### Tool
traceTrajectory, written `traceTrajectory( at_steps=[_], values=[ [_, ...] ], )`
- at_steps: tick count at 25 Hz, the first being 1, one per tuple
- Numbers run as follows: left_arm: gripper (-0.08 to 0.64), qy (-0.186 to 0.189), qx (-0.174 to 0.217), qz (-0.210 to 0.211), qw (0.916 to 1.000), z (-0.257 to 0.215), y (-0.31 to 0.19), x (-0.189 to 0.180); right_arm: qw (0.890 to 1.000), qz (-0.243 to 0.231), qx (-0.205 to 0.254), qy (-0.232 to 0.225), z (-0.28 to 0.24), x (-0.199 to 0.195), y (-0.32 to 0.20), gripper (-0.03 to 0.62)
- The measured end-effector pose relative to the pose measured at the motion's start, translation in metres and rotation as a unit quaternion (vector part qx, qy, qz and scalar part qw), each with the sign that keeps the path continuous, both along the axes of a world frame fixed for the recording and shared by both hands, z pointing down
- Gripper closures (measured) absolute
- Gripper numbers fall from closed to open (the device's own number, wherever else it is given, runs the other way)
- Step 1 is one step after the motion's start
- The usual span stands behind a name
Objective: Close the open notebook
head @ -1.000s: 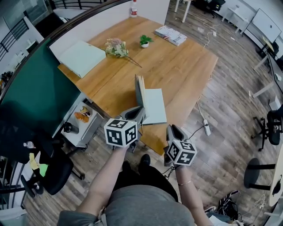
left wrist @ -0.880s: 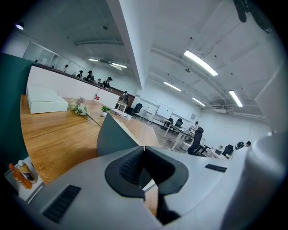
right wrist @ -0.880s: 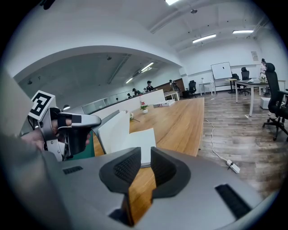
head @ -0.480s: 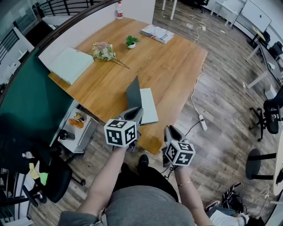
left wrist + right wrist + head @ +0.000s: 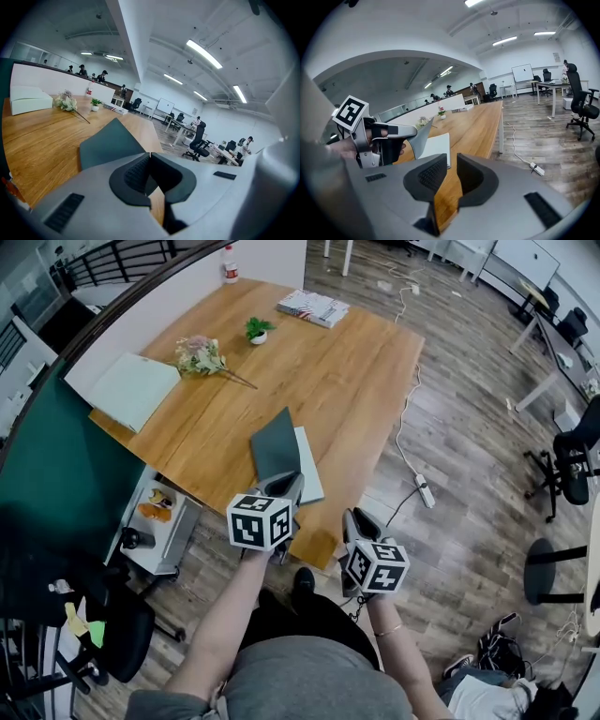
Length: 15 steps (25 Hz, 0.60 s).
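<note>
Left gripper (image 5: pixel 288 483) clamped on the notebook's grey-green stiff cover (image 5: pixel 274 443), centre frame, leaning right over white pages (image 5: pixel 308 468) — right gripper (image 5: pixel 350 517) apart, empty, farther off.

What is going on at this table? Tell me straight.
A person is closing a notebook on the wooden table. The left gripper has its fingers shut on the dark cover, which stands tilted partway over the white pages, so the notebook is not yet closed. The right gripper hangs by the table's near edge, fingers apart and empty.
</note>
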State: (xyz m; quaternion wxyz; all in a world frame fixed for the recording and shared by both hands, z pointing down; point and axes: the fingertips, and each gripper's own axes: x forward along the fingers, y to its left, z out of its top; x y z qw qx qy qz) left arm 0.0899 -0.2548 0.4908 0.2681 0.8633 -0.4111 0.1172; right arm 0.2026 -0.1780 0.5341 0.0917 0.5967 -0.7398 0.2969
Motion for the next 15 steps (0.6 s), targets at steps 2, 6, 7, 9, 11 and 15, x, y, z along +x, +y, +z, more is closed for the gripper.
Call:
traceTrajectory(
  at_steps=[2, 6, 7, 9, 11, 15],
  values=[
    [0.532, -0.004, -0.005, 0.007, 1.0000, 0.004, -0.001, 0.005, 1.000, 0.004, -0.001, 0.000, 0.000, 0.003, 0.001, 0.520],
    [0.532, -0.016, -0.016, 0.020, 0.9996, 0.016, -0.002, 0.016, 1.000, 0.018, -0.003, -0.001, 0.002, 0.009, 0.004, 0.520],
    [0.532, -0.019, -0.019, 0.023, 0.9994, 0.019, -0.003, 0.018, 1.000, 0.021, -0.003, -0.001, 0.003, 0.011, 0.006, 0.520],
    [0.532, -0.026, -0.026, 0.030, 0.9989, 0.027, -0.004, 0.023, 1.000, 0.030, -0.004, -0.002, 0.004, 0.015, 0.008, 0.520],
    [0.532, -0.035, -0.033, 0.037, 0.9982, 0.034, -0.005, 0.028, 0.999, 0.039, -0.006, -0.002, 0.005, 0.019, 0.012, 0.520],
    [0.532, -0.054, -0.043, 0.050, 0.9964, 0.048, -0.006, 0.038, 0.998, 0.056, -0.008, -0.004, 0.006, 0.028, 0.017, 0.522]
  ],
)
